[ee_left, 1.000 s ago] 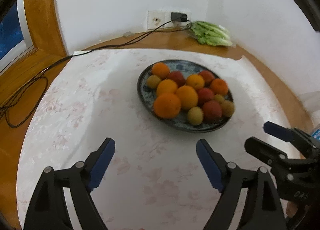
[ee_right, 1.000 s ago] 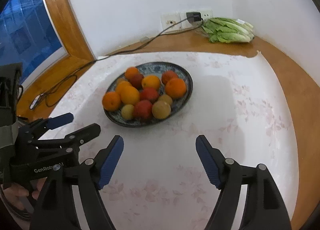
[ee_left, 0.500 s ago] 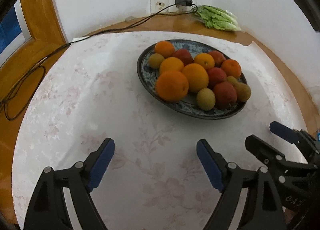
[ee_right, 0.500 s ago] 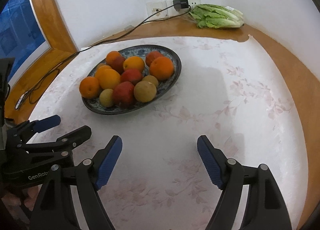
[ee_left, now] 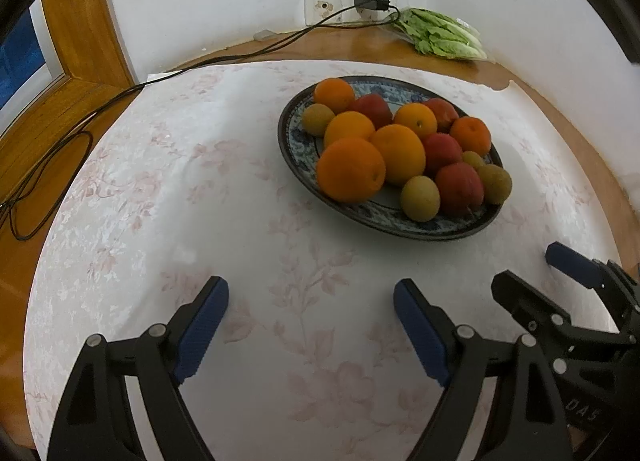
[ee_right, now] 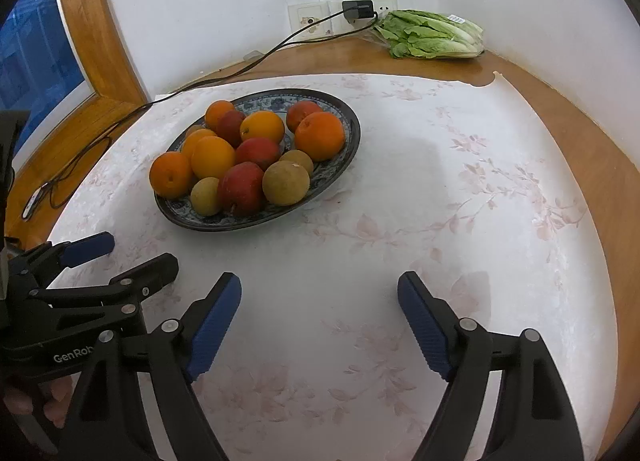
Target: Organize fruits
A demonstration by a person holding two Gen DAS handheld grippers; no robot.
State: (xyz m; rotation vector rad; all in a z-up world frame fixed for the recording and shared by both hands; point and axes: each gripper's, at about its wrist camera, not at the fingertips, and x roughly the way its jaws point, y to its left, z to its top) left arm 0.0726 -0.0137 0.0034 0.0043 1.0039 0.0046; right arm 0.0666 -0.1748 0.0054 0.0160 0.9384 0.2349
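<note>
Oranges (ee_left: pixel 351 169), red apples (ee_left: pixel 459 189) and small yellow-green fruits (ee_left: pixel 420 198) lie heaped together, kinds mixed, on a blue-patterned plate (ee_left: pixel 384 219) that stands on the floral cloth (ee_left: pixel 168 197) toward the far side of the counter (ee_right: pixel 592 133), nearer its left edge in the right wrist view. No fruit shows loose on the cloth. The left claw (ee_left: pixel 310 311) and the right claw (ee_right: pixel 319 307) both hover above the cloth at the near edge, each with its blue pads spread wide and nothing between them; each claw also appears at the margin of the other's view. How far the sorting has gone cannot be settled: a plate holding every fruit fits a gathering already finished, and a mixed pile fits fruit waiting to be separated by kind. A bagged head of lettuce (ee_right: pixel 434 35) rests in the far right corner below a wall socket (ee_right: pixel 344 15), from which a black cable (ee_right: pixel 120 121) trails off toward the left edge. Compared with a second ago, both cameras have drawn nearer the plate, which now looms larger, while the claws are spread as wide as they were and the fruit keeps the same arrangement.
</note>
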